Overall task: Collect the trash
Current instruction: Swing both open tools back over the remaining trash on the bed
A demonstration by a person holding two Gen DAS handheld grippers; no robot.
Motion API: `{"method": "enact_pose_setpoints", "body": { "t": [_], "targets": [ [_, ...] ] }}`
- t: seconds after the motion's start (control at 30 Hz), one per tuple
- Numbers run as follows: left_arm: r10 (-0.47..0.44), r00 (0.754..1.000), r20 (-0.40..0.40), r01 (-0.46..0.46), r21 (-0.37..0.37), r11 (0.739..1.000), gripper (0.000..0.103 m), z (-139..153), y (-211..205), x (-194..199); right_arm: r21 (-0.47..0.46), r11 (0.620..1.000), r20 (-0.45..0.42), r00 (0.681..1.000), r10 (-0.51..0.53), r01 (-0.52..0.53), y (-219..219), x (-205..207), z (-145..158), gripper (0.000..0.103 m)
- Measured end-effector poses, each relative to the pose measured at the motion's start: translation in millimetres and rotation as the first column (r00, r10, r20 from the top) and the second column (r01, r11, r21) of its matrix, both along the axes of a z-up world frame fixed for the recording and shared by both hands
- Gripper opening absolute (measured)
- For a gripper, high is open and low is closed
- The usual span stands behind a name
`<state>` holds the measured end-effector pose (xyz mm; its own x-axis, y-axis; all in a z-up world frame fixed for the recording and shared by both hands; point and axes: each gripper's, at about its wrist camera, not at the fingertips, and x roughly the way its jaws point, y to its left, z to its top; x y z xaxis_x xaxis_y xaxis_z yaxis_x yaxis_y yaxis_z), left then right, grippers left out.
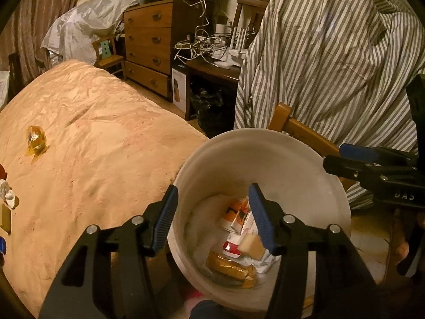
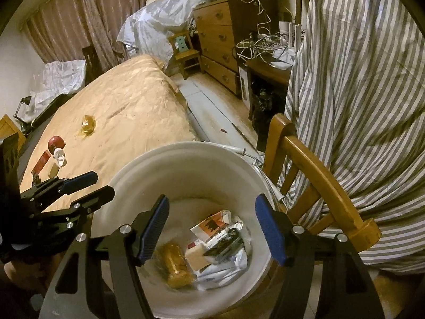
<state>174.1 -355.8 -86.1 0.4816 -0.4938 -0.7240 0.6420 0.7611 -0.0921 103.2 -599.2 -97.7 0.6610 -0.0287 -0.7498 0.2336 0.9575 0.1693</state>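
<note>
Both sets of tongs hang over the white bucket (image 2: 186, 164), jaws apart, nothing pinched. Left gripper (image 1: 212, 218): blue pads spread; in its own view the left finger sits outside the bucket's near-left rim and the right finger over the inside — touching the rim or not, can't tell. Right gripper (image 2: 211, 226): pads spread wider, both above the bucket mouth, gap empty.

Trash sits in the bucket bottom: orange-and-white carton (image 2: 209, 223), tan block (image 2: 196, 259), amber wrapped packet (image 2: 176, 265), crumpled white wrappers (image 2: 225, 268). In the left view the tan block is blurred and the right pad partly covers the pile.

Further out, on the tan bedspread (image 2: 127, 111) left of the bucket: amber cellophane wrapper (image 1: 35, 141) lying alone, well apart from the bucket. Near the bed's left edge — red round thing (image 2: 56, 142), white crumpled piece (image 2: 59, 156), red flat pack (image 2: 42, 160), small tan block (image 2: 53, 170), close together; hard to identify. In the left view these are cut off by the frame edge.

Right of the bucket, a wooden chair (image 2: 318, 170) with striped cloth (image 2: 358, 79) draped over it, hiding most of the back. Far side: drawers (image 1: 148, 45), tangled cables (image 1: 202, 42) on a desk.
</note>
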Motion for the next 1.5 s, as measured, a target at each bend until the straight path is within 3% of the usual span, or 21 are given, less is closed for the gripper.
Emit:
{"method": "enact_pose_setpoints", "body": {
  "t": [0.3,0.47,0.77,0.97,1.07,1.13,1.23,1.27,1.33,1.37,1.47,1.5],
  "targets": [
    [-0.003,1.000,0.009,0.003,0.001,1.000,0.053,3.2,3.0,-3.3,0.001,1.000,0.001,1.000,0.007,-0.007,4.3,-2.2,-2.4,0.069],
    [0.013,1.000,0.011,-0.013,-0.004,1.000,0.056,3.5,21.1,-5.0,-0.085,0.996,0.081,0.996,0.039,-0.032,32.5,-4.0,13.6,0.079],
    [0.137,0.991,0.004,-0.137,-0.032,0.990,0.059,1.1,108.0,6.9,-0.152,0.978,0.266,0.946,0.183,-0.146,128.0,5.9,48.3,0.089],
    [0.313,0.950,-0.016,-0.314,-0.054,0.948,0.060,-2.2,204.8,24.7,-0.124,0.954,0.273,0.915,0.298,-0.273,202.1,35.2,47.1,0.091],
    [0.439,0.898,-0.040,-0.440,-0.085,0.894,0.061,1.2,270.1,37.2,-0.104,0.934,0.246,0.901,0.356,-0.341,243.4,56.2,33.8,0.091],
    [0.535,0.844,-0.039,-0.536,-0.094,0.839,0.063,4.0,316.2,47.3,-0.088,0.922,0.228,0.893,0.388,-0.378,267.8,68.2,24.5,0.091],
    [0.696,0.715,-0.059,-0.698,-0.119,0.706,0.069,5.3,397.6,58.8,-0.056,0.894,0.201,0.872,0.446,-0.444,309.1,88.0,7.5,0.091],
    [0.758,0.649,-0.065,-0.759,-0.129,0.639,0.074,3.7,432.0,62.4,-0.045,0.884,0.193,0.864,0.466,-0.466,324.8,95.9,2.9,0.091],
    [0.810,0.581,-0.086,-0.812,-0.128,0.569,0.083,-0.1,467.4,70.4,-0.017,0.866,0.181,0.851,0.494,-0.499,348.8,111.6,-4.8,0.091],
    [0.828,0.544,-0.137,-0.838,-0.118,0.532,0.083,-8.5,490.4,79.1,0.002,0.857,0.174,0.844,0.507,-0.515,363.1,122.1,-8.9,0.091],
    [0.833,0.516,-0.201,-0.856,-0.108,0.505,0.083,-20.2,516.3,97.1,0.068,0.833,0.160,0.830,0.534,-0.549,396.5,152.6,-19.0,0.091],
    [0.827,0.521,-0.211,-0.853,-0.105,0.511,0.083,-22.4,516.9,100.3,0.104,0.819,0.153,0.823,0.547,-0.564,412.0,166.9,-23.2,0.091]
  ]
}}
